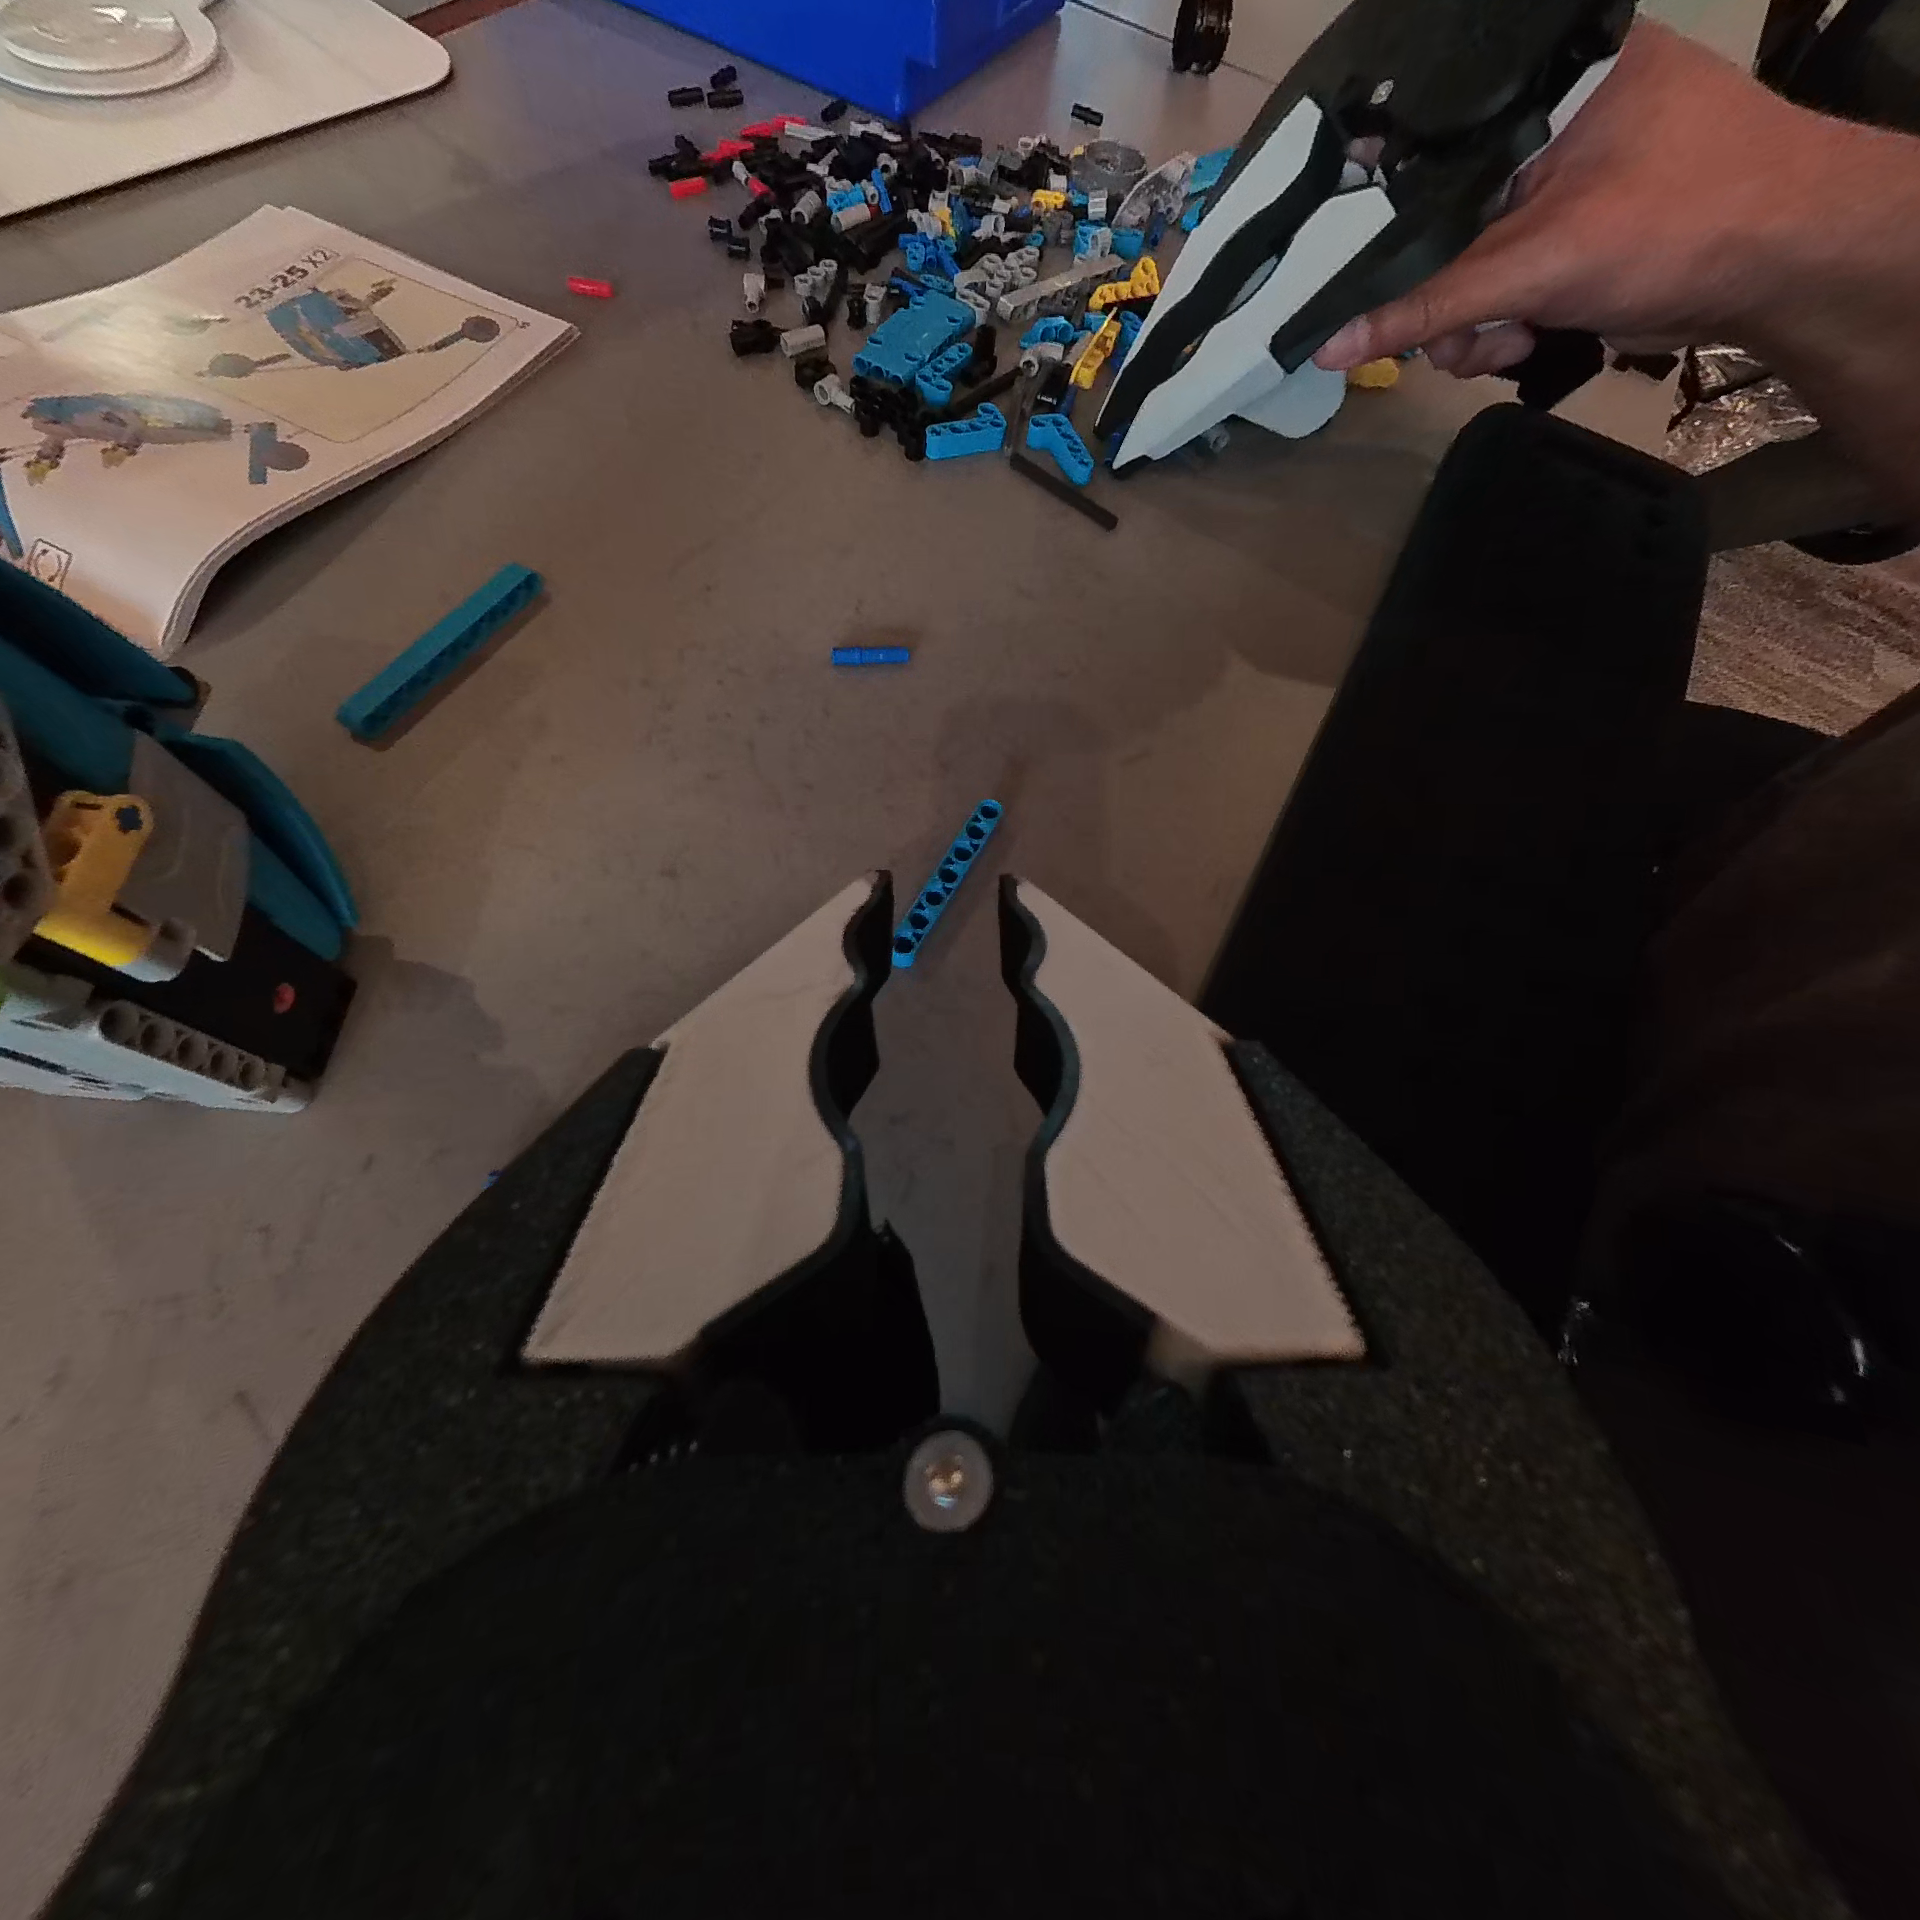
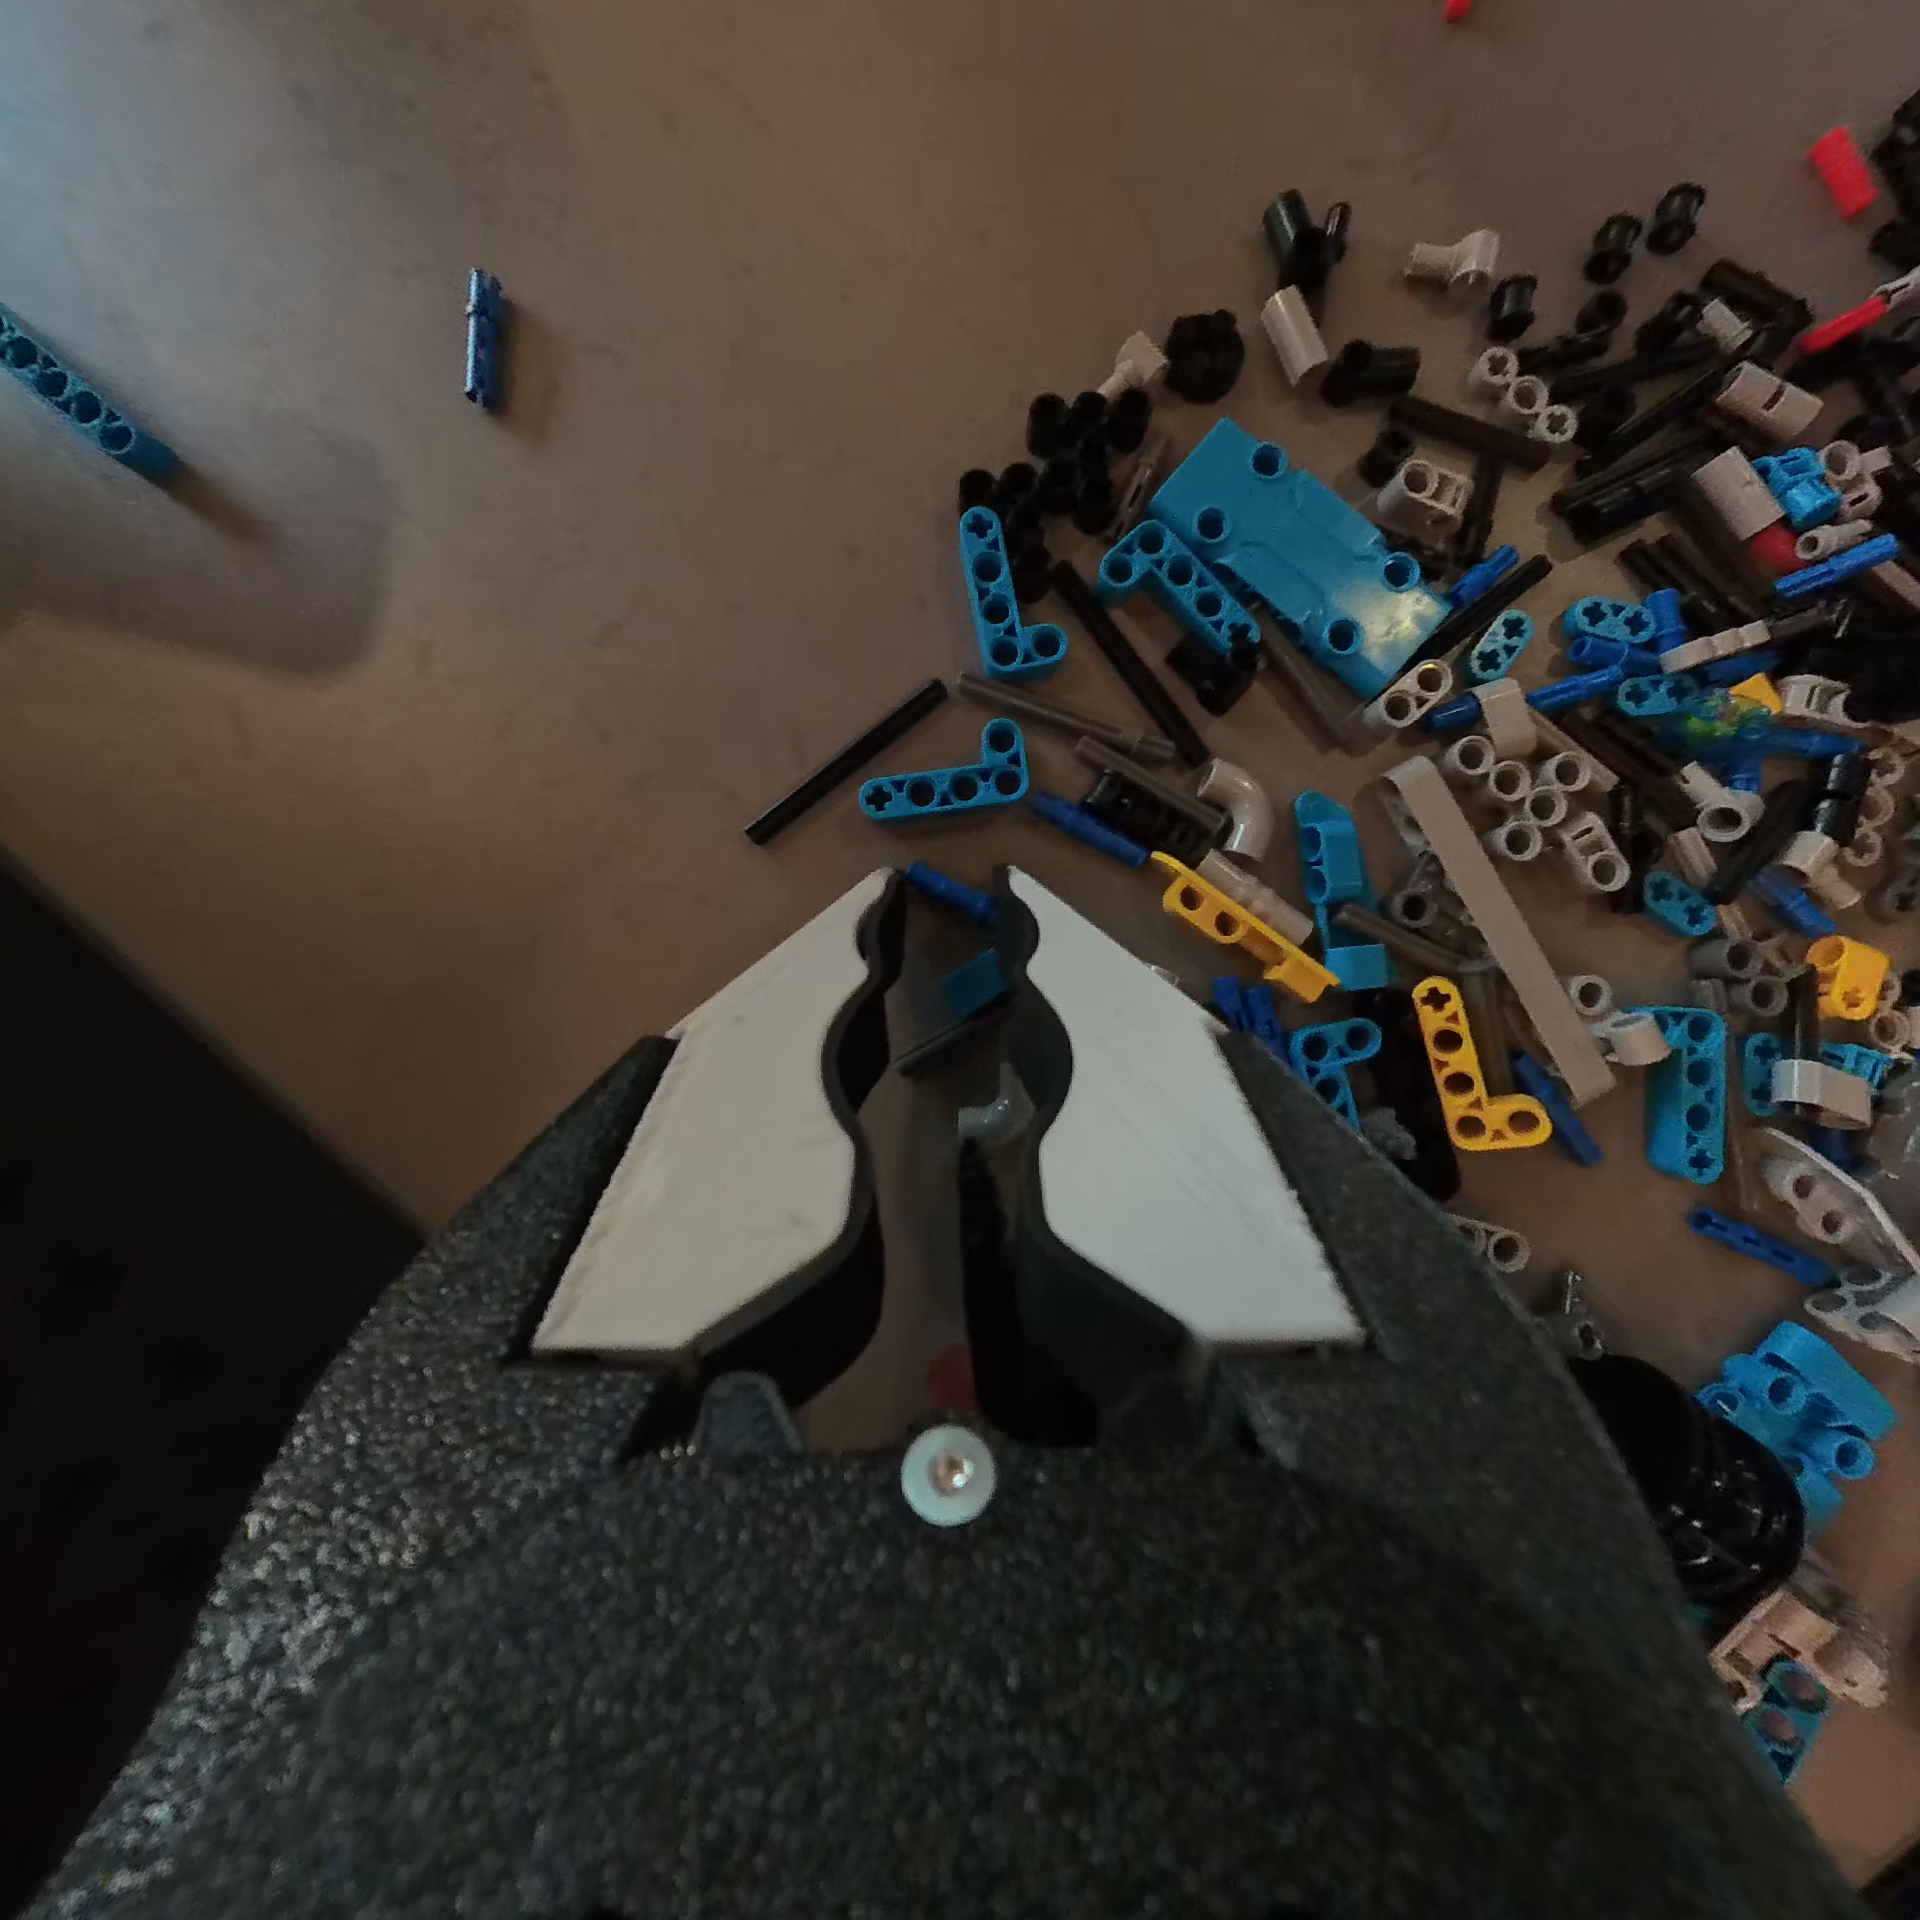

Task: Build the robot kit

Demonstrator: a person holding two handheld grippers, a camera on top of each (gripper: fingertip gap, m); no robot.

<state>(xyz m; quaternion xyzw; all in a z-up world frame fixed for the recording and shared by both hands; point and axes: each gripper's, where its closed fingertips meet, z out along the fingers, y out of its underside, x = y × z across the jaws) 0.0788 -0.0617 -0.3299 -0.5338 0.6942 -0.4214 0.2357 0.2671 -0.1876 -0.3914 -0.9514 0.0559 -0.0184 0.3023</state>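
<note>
Blue beam [image 1: 948, 885] seemingly between left tongs [image 1: 943, 881]

Partly built model [image 1: 156, 935] cut off by left edge. Blue bin [image 1: 873, 42] and plate [image 1: 104, 42] cropped at top. Right gripper [image 2: 951, 883] fingers hide some pieces; grip state unclear. Blue beam [image 2: 83, 395] blurred, clipped left.

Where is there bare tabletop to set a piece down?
Bare grey tabletop lies between the long teal plastic beam, the small blue pin and the blue holed beam at the left tongs. Crowded: the heap of plastic pieces under the right tongs.
</note>
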